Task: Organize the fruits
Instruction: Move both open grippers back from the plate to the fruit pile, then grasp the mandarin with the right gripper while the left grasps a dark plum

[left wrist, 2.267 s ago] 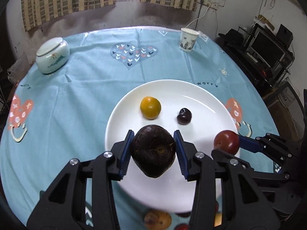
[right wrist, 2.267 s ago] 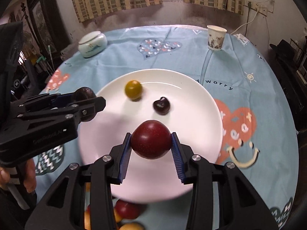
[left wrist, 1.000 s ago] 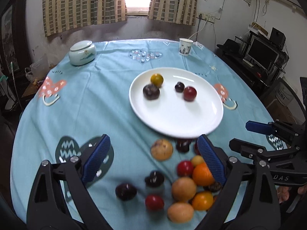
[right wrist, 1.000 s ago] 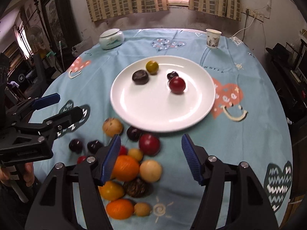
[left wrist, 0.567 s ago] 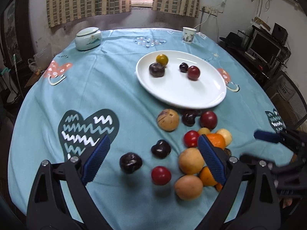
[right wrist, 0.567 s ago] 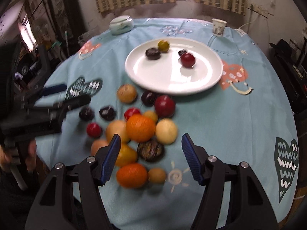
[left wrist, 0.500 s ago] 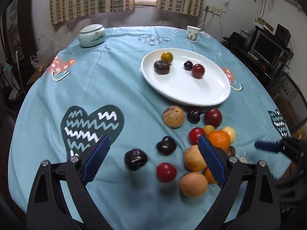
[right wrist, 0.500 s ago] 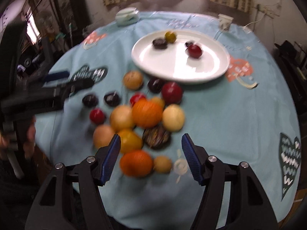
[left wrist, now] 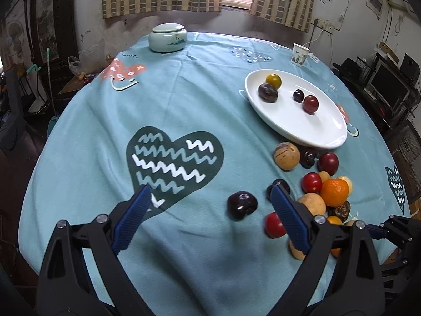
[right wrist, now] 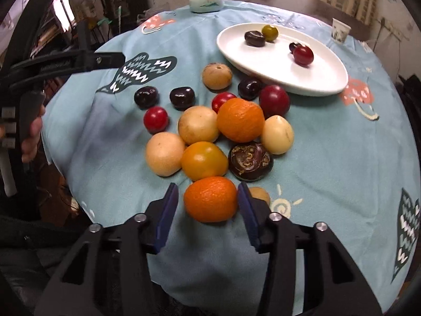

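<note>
The right gripper (right wrist: 208,204) has just been closing around the nearest orange (right wrist: 210,199) at the near edge of the fruit pile; the orange sits between the jaws, the right pad close to or touching its skin, a narrow gap visible at the left pad, so a firm grip is not yet shown. A good pick is judged to need the pads centred on the widest part, closed evenly, and the orange lifted straight up so that the yellow-orange fruit (right wrist: 204,161) and the small tan fruit (right wrist: 259,195) beside it are not rolled. The left gripper (left wrist: 209,201) is held wide and empty, with a dark plum (left wrist: 241,205) ahead between its jaws. Four fruits already lie on the white plate (right wrist: 326,79), where space is left
</note>
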`<state>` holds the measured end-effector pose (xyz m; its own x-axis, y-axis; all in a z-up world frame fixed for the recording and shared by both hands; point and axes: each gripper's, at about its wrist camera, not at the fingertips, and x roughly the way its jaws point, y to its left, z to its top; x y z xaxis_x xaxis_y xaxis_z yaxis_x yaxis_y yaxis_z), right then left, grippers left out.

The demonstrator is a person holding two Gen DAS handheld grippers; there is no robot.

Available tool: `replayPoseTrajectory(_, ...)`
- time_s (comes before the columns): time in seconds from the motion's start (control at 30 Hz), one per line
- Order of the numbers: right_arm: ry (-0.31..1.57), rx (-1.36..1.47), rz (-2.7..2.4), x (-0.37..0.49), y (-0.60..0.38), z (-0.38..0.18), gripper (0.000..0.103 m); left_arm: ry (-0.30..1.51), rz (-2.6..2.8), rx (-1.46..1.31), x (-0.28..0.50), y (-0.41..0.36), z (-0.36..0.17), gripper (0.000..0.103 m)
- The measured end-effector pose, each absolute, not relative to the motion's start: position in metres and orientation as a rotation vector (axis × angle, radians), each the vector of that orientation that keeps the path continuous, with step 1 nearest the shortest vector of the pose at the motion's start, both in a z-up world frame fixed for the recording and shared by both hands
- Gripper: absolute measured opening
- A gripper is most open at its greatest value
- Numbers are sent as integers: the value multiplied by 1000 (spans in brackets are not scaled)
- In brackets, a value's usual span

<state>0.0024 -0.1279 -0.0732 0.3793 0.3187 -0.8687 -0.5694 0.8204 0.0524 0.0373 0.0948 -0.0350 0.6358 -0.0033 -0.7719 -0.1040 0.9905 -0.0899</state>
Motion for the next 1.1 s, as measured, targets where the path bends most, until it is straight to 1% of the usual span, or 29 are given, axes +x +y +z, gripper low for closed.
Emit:
replayPoseTrajectory(0.13,1065,-288,555,8,-128,-80,47,886,63,-161,35,103,-38,94)
replayPoseTrajectory(0.23,1052,-283,541,7,-129,-79,43,891,56,-154,32,102,-40,94)
replayPoseTrajectory(0.33,1045,-175,550,8,-143,-68,43,893,50,-129,28,101,-43,94)
replayPoseTrajectory(0.47,970,-35,445,14,-181,-49,43,934,45,-118,31,98,-60,94)
replayPoseTrajectory(0.57,990,42,377,22,-202,-57,43,954,54,-112,39,94,-77,94)
replayPoseTrajectory(0.7,1031,110,414,23,-209,-64,43,991,42,-136,49,91,-96,93)
replayPoseTrajectory(0.73,1030,119,421,22,-209,-64,43,995,25,-149,51,90,-99,92)
replayPoseTrajectory(0.77,1030,119,420,22,-209,-63,44,1001,3,-163,55,88,-103,89)
replayPoseTrajectory(0.83,1029,124,417,22,-208,-63,44,979,6,-139,58,81,-106,87)
replayPoseTrajectory(0.87,1030,130,418,22,-208,-63,44,969,0,-125,61,77,-107,83)
replayPoseTrajectory(0.9,1030,134,420,22,-209,-64,44,958,-8,-118,63,74,-107,75)
replayPoseTrajectory(0.93,1029,137,420,22,-209,-64,44,949,-16,-113,64,70,-106,70)
replayPoseTrajectory(0.97,1029,139,421,22,-210,-64,44,944,-28,-109,65,66,-105,58)
replayPoseTrajectory(1.0,1028,140,421,22,-211,-65,44,944,-44,-111,66,64,-104,43)
replayPoseTrajectory(1.07,1028,142,418,22,-212,-65,44,950,-84,-134,67,60,-101,31)
replayPoseTrajectory(1.1,1028,142,417,22,-213,-65,44,954,-92,-138,67,59,-100,31)
